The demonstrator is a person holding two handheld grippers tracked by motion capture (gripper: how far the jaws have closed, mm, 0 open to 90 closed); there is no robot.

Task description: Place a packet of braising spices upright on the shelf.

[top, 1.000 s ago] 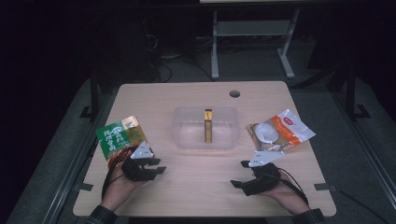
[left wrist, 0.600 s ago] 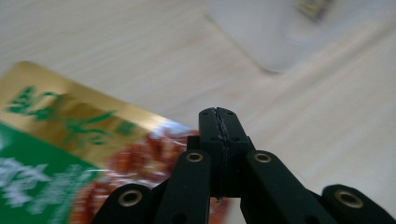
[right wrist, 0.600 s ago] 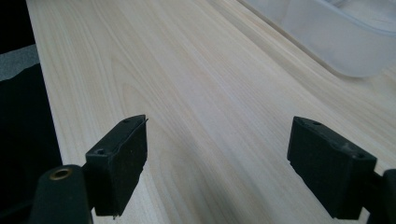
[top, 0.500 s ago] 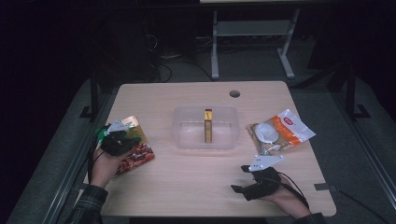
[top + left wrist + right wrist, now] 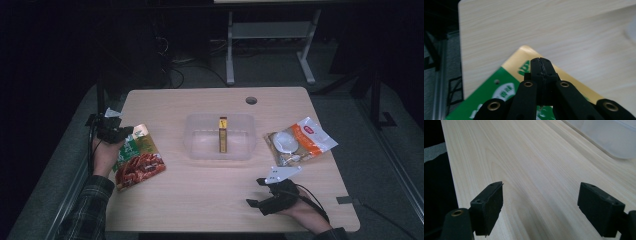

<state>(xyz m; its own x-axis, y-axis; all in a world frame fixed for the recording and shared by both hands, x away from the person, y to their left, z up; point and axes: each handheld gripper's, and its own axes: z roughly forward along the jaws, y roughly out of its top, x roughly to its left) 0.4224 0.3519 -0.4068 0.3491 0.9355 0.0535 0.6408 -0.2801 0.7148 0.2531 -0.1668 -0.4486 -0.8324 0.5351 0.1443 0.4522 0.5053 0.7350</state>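
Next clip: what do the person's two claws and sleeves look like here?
Both claws are black. The left claw has two flat black pads on linked arms with brass-coloured rivets. The right claw has blocky black pads. In the high view the right claw carries a pale grey three-cornered plate and a black cable trails beside the hand. The left sleeve is dark plaid; the right cuff looks dark.

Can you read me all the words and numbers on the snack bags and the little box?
Green and gold snack bag: white characters, cut off and blurred, unreadable.
White and orange bag: red label, too small to read.
Yellow box in the clear tub: print too small to read.
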